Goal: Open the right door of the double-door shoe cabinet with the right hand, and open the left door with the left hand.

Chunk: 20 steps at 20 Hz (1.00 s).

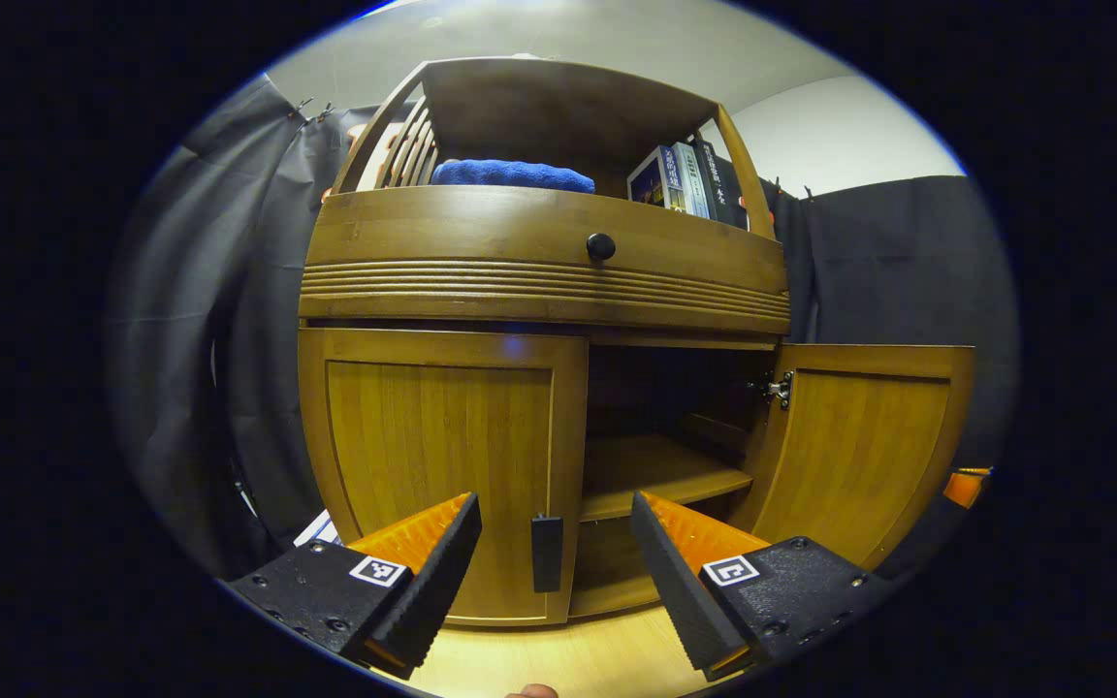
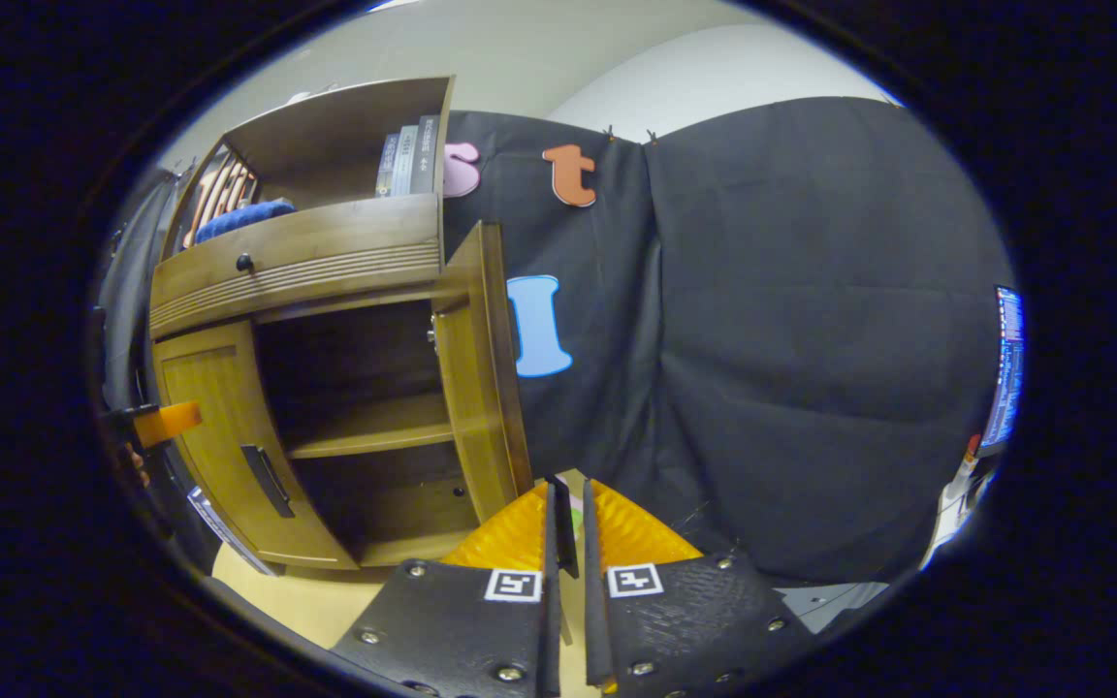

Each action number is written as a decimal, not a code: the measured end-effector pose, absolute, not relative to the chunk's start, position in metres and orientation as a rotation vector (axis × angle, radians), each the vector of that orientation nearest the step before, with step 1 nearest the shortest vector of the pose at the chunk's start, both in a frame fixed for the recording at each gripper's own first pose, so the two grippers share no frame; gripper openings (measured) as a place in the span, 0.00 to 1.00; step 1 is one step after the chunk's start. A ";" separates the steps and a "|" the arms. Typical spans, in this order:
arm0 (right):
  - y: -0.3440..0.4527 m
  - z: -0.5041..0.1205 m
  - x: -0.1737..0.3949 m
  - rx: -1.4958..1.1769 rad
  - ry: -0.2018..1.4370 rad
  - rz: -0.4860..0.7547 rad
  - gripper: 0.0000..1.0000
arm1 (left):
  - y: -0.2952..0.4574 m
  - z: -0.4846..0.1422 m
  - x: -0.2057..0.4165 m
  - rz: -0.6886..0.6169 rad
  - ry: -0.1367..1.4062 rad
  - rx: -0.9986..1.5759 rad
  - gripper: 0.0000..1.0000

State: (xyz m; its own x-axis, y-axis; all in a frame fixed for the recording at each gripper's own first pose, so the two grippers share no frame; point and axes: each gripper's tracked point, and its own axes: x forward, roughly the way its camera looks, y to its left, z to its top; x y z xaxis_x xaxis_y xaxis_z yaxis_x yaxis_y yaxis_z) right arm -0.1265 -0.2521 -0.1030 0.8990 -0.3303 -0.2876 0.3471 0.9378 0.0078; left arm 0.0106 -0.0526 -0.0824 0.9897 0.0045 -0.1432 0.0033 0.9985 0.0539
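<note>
Right gripper (image 2: 568, 523): fingers pinched on the right door's handle (image 2: 563, 528); right door (image 2: 481, 388) swung wide (shelves exposed).
Left gripper (image 1: 554, 553): spread wide, empty, facing the closed left door (image 1: 442, 456), near its handle (image 1: 546, 553).

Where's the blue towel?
The blue towel lies on the cabinet's open top shelf, left of the books, above the round knob.
</note>
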 end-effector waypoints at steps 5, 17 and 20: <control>-0.243 -0.081 -0.128 0.066 0.247 -0.347 0.14 | -0.049 -0.096 0.023 0.004 0.176 0.042 0.92; -0.228 -0.037 -0.134 0.015 0.193 -0.364 0.16 | -0.038 -0.125 0.078 0.017 0.204 0.051 0.92; -0.228 -0.036 -0.138 0.015 0.197 -0.380 0.16 | -0.035 -0.142 0.095 0.018 0.233 0.070 0.96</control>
